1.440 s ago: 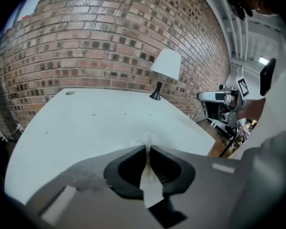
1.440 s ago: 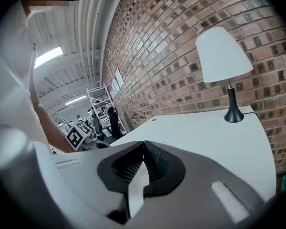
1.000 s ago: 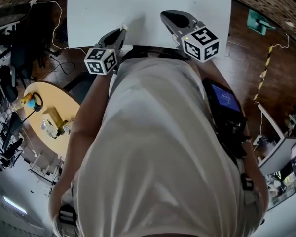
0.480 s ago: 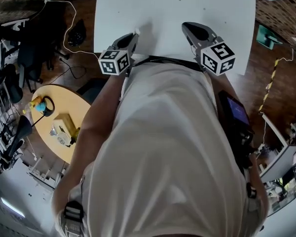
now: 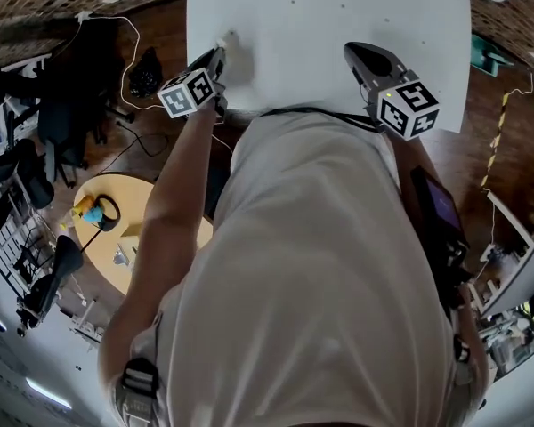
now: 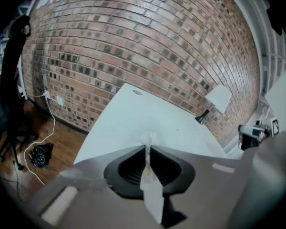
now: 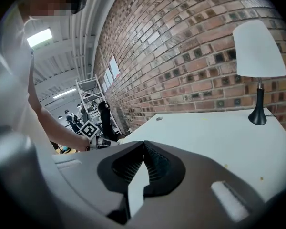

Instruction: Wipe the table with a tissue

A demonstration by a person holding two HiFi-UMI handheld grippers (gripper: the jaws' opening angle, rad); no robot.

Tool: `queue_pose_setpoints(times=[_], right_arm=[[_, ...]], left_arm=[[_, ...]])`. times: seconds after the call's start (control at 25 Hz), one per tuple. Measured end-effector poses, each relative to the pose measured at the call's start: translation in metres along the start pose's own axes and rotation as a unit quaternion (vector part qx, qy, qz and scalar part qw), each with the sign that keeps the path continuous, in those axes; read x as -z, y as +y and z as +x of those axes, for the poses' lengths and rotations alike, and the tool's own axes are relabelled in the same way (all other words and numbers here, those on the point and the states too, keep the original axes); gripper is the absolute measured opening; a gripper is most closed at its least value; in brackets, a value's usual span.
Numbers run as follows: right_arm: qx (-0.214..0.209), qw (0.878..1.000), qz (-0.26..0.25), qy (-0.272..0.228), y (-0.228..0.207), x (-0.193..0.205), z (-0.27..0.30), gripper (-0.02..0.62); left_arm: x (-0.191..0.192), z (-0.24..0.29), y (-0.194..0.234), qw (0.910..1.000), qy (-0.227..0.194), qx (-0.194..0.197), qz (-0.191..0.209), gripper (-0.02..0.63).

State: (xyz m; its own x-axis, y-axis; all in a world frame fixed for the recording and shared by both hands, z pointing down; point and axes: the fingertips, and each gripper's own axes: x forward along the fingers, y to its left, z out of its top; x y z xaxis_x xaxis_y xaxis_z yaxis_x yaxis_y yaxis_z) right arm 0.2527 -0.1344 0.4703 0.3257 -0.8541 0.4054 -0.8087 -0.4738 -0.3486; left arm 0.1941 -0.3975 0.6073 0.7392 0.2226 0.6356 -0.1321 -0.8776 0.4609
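A person stands at a white desk (image 5: 325, 12), seen from above, with a gripper in each hand. The left gripper (image 5: 221, 53) is closed tight on a white tissue (image 5: 225, 40). A crumpled tuft of tissue pokes out just ahead of its tips, and a strip trails back between the jaws. The tuft sits at, and seems to touch, the desk's surface close to its left edge. The right gripper (image 5: 357, 51) hovers well to the right of the left one, jaws together at the tips and apparently holding nothing. Beyond it, at the desk's far side, stands a lamp (image 7: 259, 51) with a white shade. The desk shows no clear stains or wipe marks, so progress is hard to judge. Wiping appears to be under way at the left edge, with the broad surface ahead and to the right likely left to do.
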Motion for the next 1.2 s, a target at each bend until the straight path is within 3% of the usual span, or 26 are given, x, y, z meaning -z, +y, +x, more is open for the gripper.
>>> queue_pose_setpoints(times=[0.2, 0.32, 0.4, 0.48, 0.56, 0.64, 0.84, 1.08, 1.2], right_arm=[[0.022, 1.0, 0.016, 0.001, -0.002, 0.003, 0.0, 0.008], [0.034, 0.999, 0.034, -0.002, -0.002, 0.007, -0.001, 0.008], [0.042, 0.998, 0.05, -0.009, -0.002, 0.008, -0.002, 0.008], [0.05, 0.997, 0.063, -0.015, -0.007, 0.007, -0.005, 0.008], [0.056, 0.996, 0.072, -0.02, -0.013, 0.004, -0.008, 0.008], [0.06, 0.995, 0.075, -0.023, -0.015, 0.002, -0.01, 0.008], [0.06, 0.995, 0.076, -0.021, -0.016, 0.0, -0.009, 0.008], [0.067, 0.995, 0.072, -0.015, -0.017, 0.004, -0.012, 0.008], [0.068, 0.996, 0.055, -0.007, -0.012, 0.006, -0.011, 0.008]], left_arm=[[-0.024, 0.014, 0.021, 0.9984, -0.011, -0.001, -0.055, 0.037], [-0.022, 0.026, 0.024, 0.9986, 0.004, 0.003, -0.053, 0.037], [-0.02, 0.031, 0.024, 0.9994, 0.02, -0.001, -0.028, 0.037], [-0.019, 0.035, 0.02, 0.9987, 0.043, -0.018, 0.022, 0.037], [-0.018, 0.038, 0.014, 0.9929, 0.069, -0.048, 0.085, 0.037], [-0.019, 0.038, 0.009, 0.986, 0.085, -0.073, 0.124, 0.037], [-0.016, 0.043, 0.008, 0.9808, 0.104, -0.078, 0.146, 0.035], [-0.012, 0.051, -0.004, 0.9663, 0.141, -0.071, 0.203, 0.034], [-0.011, 0.052, -0.008, 0.9626, 0.154, -0.064, 0.213, 0.034]])
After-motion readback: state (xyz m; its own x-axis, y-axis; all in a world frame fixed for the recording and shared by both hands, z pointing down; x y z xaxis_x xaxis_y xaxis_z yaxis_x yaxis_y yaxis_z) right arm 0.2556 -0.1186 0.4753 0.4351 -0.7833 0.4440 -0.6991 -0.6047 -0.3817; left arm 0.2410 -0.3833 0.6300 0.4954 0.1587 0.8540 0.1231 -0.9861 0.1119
